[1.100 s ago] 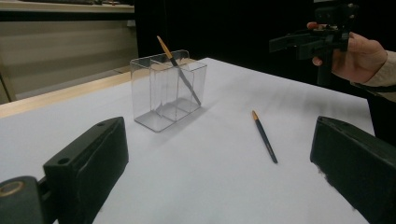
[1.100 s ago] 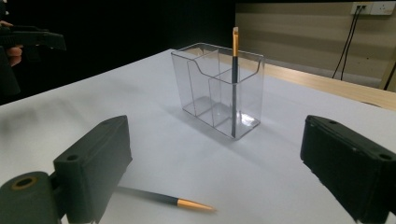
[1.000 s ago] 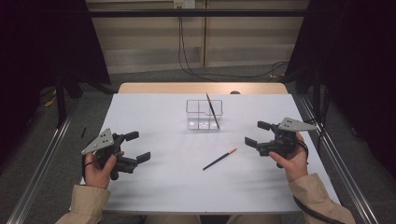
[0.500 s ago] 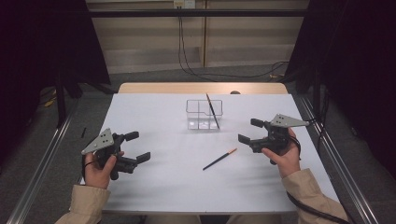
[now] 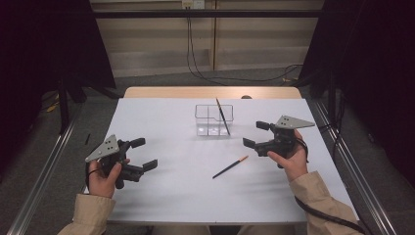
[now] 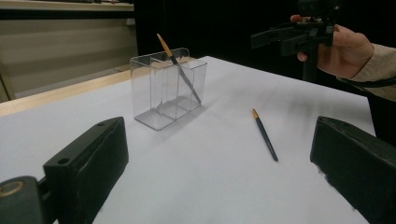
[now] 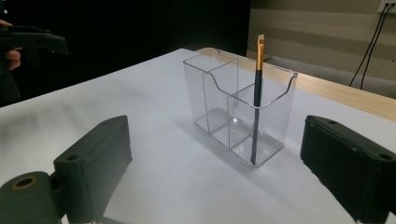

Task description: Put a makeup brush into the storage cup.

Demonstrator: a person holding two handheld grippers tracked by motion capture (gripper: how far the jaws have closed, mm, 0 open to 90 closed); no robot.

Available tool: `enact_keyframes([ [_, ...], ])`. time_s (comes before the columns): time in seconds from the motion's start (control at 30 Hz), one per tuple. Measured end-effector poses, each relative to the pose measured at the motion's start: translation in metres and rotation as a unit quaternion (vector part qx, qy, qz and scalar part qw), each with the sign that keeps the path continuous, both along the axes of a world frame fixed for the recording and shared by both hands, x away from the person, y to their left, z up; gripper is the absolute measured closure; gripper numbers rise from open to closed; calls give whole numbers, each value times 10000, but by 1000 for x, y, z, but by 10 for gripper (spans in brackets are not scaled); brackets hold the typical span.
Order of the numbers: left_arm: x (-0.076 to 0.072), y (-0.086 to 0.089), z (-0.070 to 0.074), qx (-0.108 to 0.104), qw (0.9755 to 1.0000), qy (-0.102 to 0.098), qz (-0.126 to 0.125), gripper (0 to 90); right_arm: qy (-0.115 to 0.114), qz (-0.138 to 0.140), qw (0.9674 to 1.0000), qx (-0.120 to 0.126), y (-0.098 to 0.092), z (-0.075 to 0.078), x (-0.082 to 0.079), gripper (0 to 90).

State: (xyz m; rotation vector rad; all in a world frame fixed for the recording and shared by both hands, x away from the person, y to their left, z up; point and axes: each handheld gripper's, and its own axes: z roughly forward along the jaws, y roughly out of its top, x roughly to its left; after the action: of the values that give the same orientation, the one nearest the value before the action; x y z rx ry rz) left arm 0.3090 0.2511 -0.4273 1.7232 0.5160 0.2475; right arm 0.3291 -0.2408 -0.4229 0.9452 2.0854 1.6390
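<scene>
A clear plastic organizer (image 5: 214, 120) with compartments stands at the table's middle back. One dark brush (image 5: 222, 116) leans in its right compartment, orange band up. A second brush (image 5: 230, 167) lies loose on the white tabletop (image 5: 161, 117) in front of it. My right gripper (image 5: 254, 133) is open and empty, held above the table just right of the organizer (image 7: 233, 107) and facing it. My left gripper (image 5: 144, 154) is open and empty at the front left. Between its jaws I see the organizer (image 6: 168, 88) and the loose brush (image 6: 265, 135).
A wooden strip (image 5: 210, 92) runs along the table's back edge. Metal rails (image 5: 352, 161) flank the table on the floor, and cables (image 5: 195, 58) hang down the back wall. Dark curtains stand on both sides.
My right gripper has moved left and a little forward, closer to the organizer. The left gripper and both brushes have stayed put.
</scene>
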Motion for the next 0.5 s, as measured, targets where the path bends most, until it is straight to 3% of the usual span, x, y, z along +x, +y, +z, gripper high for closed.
enact_keyframes([
  [0.37,0,1,1,-27,10000,4,9,42,-28,114,9999,-5,15,3,11,80],
  [0.5,0,1,0,-32,10000,8,4,42,32,180,9998,-112,21,1,14,87],
])
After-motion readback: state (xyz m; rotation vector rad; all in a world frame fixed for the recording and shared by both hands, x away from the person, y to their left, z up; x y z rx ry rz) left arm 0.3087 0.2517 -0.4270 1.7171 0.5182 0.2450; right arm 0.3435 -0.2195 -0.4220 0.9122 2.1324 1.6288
